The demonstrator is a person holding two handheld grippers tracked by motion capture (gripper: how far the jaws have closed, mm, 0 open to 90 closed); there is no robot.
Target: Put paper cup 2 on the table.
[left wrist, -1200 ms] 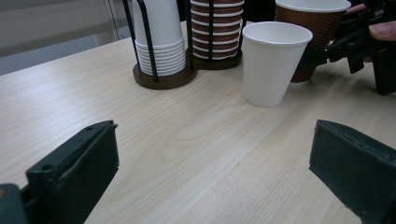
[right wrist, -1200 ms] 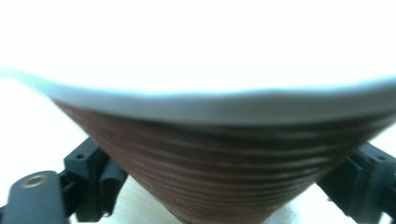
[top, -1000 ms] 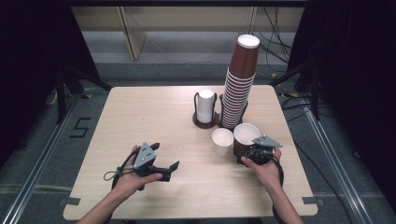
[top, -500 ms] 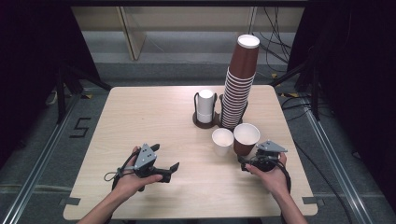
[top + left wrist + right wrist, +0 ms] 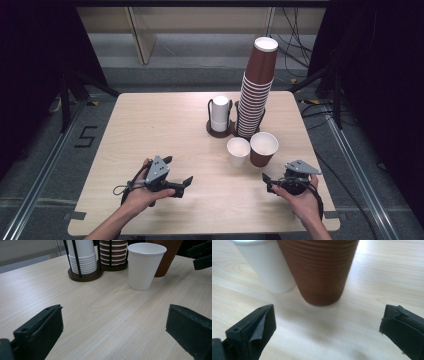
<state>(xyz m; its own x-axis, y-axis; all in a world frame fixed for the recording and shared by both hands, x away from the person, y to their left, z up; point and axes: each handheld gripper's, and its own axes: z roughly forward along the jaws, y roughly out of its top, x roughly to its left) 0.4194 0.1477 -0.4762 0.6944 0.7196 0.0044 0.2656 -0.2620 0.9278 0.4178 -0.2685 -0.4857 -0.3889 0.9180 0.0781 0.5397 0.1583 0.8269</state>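
High view: brown cup (image 5: 263, 148) stands upright, mouth up.

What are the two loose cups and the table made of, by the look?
Brown cup: likely paper with a ribbed, matte sleeve, given the fine horizontal ridges. White cup: smooth matte paper, judging by its rolled rim. Table: pale wood or wood-look laminate, showing grain lines; I cannot tell which.

brown cup (image 5: 322, 270): rim cut by top edge, right gripper view | white cup (image 5: 265, 265): rim cropped, blurred | brown stack (image 5: 113, 251): top cut, left gripper view
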